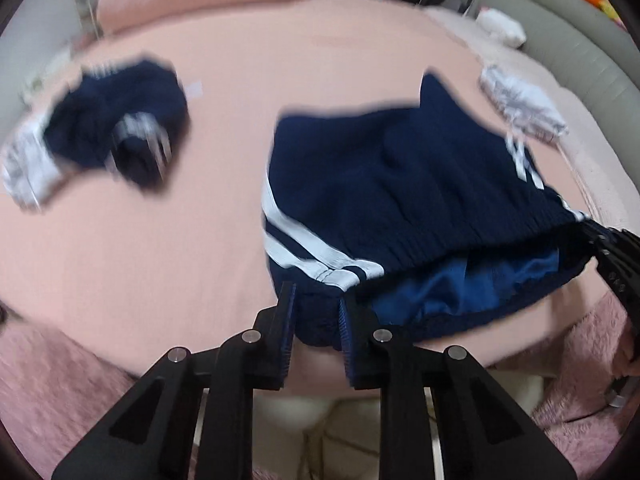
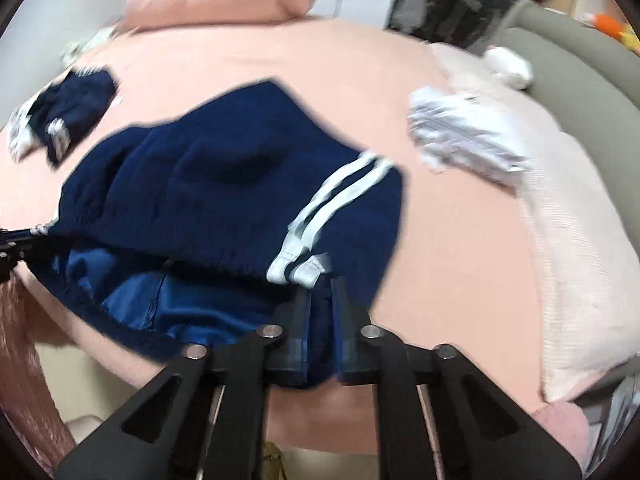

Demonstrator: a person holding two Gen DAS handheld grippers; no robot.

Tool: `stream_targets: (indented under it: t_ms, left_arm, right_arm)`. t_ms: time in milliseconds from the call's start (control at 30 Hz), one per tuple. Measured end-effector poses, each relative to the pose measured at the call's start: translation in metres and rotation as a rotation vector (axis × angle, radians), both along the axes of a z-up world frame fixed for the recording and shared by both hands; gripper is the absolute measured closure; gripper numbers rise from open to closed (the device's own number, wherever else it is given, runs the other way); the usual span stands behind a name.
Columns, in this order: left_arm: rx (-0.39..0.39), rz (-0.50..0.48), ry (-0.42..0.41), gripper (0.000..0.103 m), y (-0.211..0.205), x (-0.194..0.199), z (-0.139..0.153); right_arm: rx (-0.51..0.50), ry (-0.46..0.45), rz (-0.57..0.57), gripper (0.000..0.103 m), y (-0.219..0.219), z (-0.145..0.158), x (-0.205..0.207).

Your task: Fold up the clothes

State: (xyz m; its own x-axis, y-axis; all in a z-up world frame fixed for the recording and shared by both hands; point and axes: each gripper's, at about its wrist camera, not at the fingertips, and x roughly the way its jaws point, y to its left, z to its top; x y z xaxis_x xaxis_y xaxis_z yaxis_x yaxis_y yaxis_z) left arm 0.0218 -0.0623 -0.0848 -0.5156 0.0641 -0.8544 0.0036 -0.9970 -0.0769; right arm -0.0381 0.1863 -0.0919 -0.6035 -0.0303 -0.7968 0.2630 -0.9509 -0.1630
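Soft, even indoor light is seen, with no glare and only faint shadows. Motion blur smears both views, and edges are bowed and vignetted, darkest toward 9 o'clock.

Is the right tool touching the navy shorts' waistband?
Touching. The right wrist view shows the right tool pinching the waistband of the navy shorts between its fingers.

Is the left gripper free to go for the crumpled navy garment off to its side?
Probably not yet: the left gripper is shut on the shorts waistband, though bare sheet lies between it and the crumpled garment.
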Motion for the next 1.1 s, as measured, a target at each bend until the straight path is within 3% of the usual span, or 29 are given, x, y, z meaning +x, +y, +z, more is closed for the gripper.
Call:
stream_targets:
  t_ms: [100, 200, 267, 333, 400, 433, 500, 533, 567, 600, 667, 767, 933, 1000, 1067, 1100]
  left_arm:
    - [-0.010, -0.054, 0.015, 0.079, 0.010, -0.001, 0.005]
    - [0.006, -0.092, -0.076, 0.063, 0.017, -0.006, -0.020]
    - [0.043, -0.104, -0.149, 0.060, 0.022, -0.008, -0.040]
    - [0.025, -0.110, -0.158, 0.058, 0.030, -0.003, -0.045]
    - [0.025, -0.106, -0.161, 0.057, 0.035, -0.001, -0.041]
    - [0.040, -0.093, -0.164, 0.057, 0.034, -0.001, -0.040]
    - [0.014, -0.079, -0.158, 0.071, 0.034, 0.001, -0.038]
    - [-0.046, -0.088, -0.151, 0.086, 0.034, 0.001, -0.039]
    - [-0.085, -0.100, -0.146, 0.088, 0.033, 0.000, -0.038]
    - [-0.107, -0.111, -0.142, 0.089, 0.033, -0.002, -0.036]
    - [-0.179, -0.131, -0.092, 0.092, 0.032, -0.016, -0.018]
    - [-0.304, -0.140, 0.075, 0.094, 0.026, -0.041, 0.039]
    - [-0.316, -0.138, 0.377, 0.093, 0.015, -0.047, 0.166]
    - [-0.297, -0.183, 0.411, 0.090, 0.017, -0.033, 0.181]
    - [-0.280, -0.227, 0.409, 0.090, 0.018, -0.021, 0.182]
    - [-0.283, -0.248, 0.370, 0.090, 0.021, -0.018, 0.167]
  right_arm:
    - [-0.022, 0.037, -0.032, 0.096, 0.009, 0.018, 0.011]
    - [-0.005, 0.006, -0.045, 0.096, 0.011, 0.012, 0.018]
    - [-0.037, -0.044, -0.076, 0.096, 0.018, 0.001, 0.019]
    - [-0.083, -0.089, -0.099, 0.096, 0.024, -0.004, 0.028]
    - [-0.062, -0.115, -0.057, 0.089, 0.019, -0.013, 0.021]
    - [-0.044, -0.129, -0.028, 0.081, 0.016, -0.019, 0.015]
    - [0.011, -0.143, 0.025, 0.080, 0.003, -0.033, 0.003]
    - [0.043, -0.139, 0.045, 0.085, -0.004, -0.037, 0.000]
    - [0.062, -0.122, 0.054, 0.097, -0.009, -0.037, -0.003]
    - [0.058, -0.102, 0.051, 0.097, -0.013, -0.032, -0.003]
    - [0.021, -0.051, 0.043, 0.097, -0.015, -0.009, -0.012]
    - [-0.031, 0.084, 0.038, 0.097, -0.019, 0.050, -0.036]
    - [-0.256, 0.359, 0.000, 0.097, -0.001, 0.169, -0.029]
    - [-0.404, 0.466, -0.029, 0.097, 0.016, 0.201, -0.004]
    - [-0.488, 0.497, -0.110, 0.097, 0.030, 0.198, 0.016]
    - [-0.508, 0.490, -0.155, 0.097, 0.036, 0.187, 0.023]
